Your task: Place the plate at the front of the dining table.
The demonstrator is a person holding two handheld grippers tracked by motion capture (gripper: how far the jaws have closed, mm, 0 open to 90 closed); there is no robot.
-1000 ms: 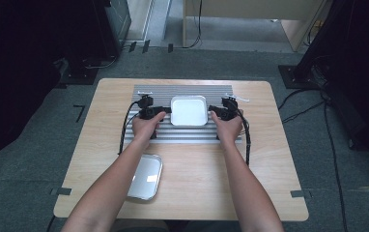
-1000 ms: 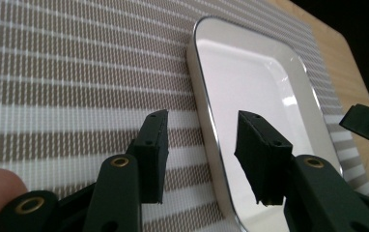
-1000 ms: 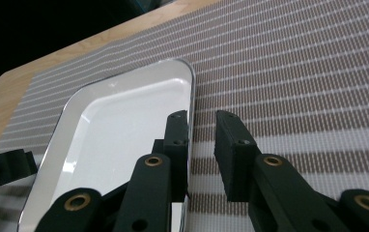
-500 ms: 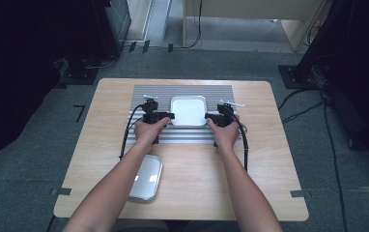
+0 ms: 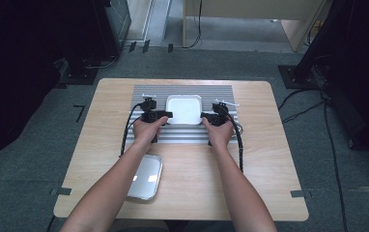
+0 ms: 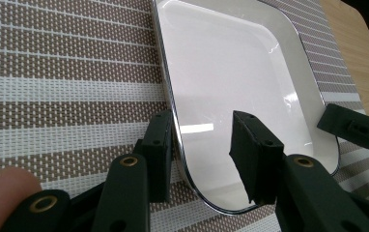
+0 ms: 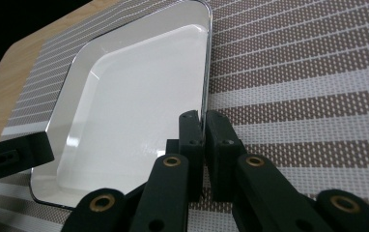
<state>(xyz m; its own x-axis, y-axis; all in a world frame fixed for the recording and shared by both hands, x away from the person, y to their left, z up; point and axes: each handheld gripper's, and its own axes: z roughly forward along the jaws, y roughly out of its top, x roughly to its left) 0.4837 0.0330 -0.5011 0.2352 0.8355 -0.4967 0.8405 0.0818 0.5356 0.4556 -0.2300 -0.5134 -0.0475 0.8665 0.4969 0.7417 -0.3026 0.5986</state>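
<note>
A white square plate [image 5: 184, 108] lies on a striped placemat [image 5: 149, 92] at the table's far middle. My left gripper [image 5: 165, 115] is at its left edge. In the left gripper view the left gripper [image 6: 203, 130] straddles the plate [image 6: 231, 63]'s rim, one jaw outside and one over the plate, with a gap remaining. Its jaws have been closing. My right gripper [image 5: 205, 116] is at the plate's right edge. In the right gripper view the right gripper [image 7: 204, 118] pinches the rim of the plate [image 7: 134, 96], its jaws having just closed on it.
A shiny metal tray [image 5: 145, 177] lies on the bare wood near the front left, beside the left forearm. The placemat [image 7: 308, 87] extends past the plate on both sides. Cables trail back from both grippers along the forearms.
Both hands have moved inward to the plate's left and right edges. The right jaws have closed onto the rim, and the left jaws now straddle the opposite rim.
</note>
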